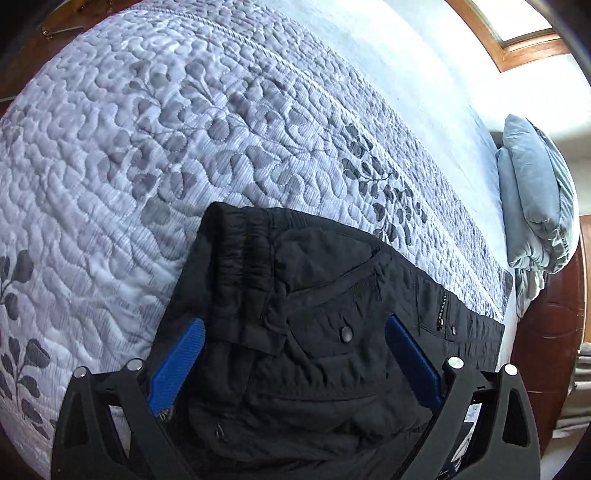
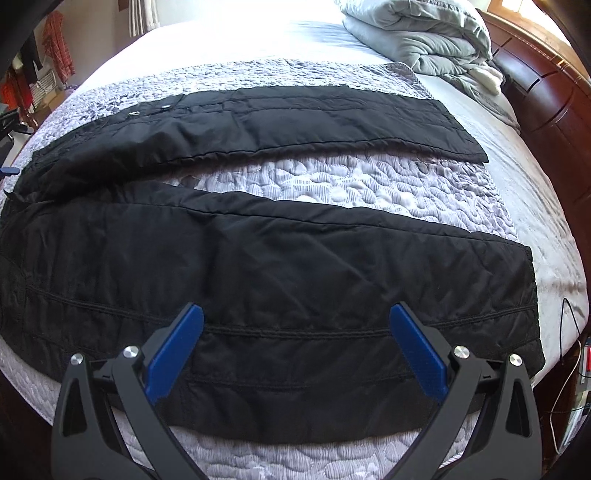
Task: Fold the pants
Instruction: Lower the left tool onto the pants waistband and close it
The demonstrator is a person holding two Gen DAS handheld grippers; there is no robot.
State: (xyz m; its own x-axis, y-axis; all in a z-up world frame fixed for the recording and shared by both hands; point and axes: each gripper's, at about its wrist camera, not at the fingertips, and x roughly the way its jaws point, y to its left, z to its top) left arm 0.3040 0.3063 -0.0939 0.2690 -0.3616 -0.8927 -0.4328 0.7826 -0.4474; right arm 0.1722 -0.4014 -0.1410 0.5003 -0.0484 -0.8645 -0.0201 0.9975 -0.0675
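A wide bed (image 2: 546,206) carries everything here, covered by a pale grey quilt (image 1: 155,140) stitched in pebble shapes with darker leaf sprays. At the far right of the bed in the right wrist view lies a folded grey duvet (image 2: 417,33), with a dark wooden bed frame (image 2: 554,103) curving behind it. In the left wrist view a wooden window frame (image 1: 506,40) shows at the top right, its glass washed out by light. Red and dark clothes (image 2: 55,55) hang at the far left of the room, too small to make out further. A thin cable (image 2: 565,332) trails down the right edge of the bed.

The black pants (image 2: 258,280) lie flat on the quilt, their two legs spread apart with a wedge of quilt between them. The left wrist view looks onto the waistband end, where a snap pocket flap and a short zip show.

The left gripper (image 1: 295,328) hovers over the waist end with its blue jaws wide apart, gripping nothing. The right gripper (image 2: 295,314) hangs over the near leg, jaws likewise spread and empty. Whether either jaw tip touches the cloth cannot be told. The near edge of the pants is cut off behind the black gripper arms in both views.
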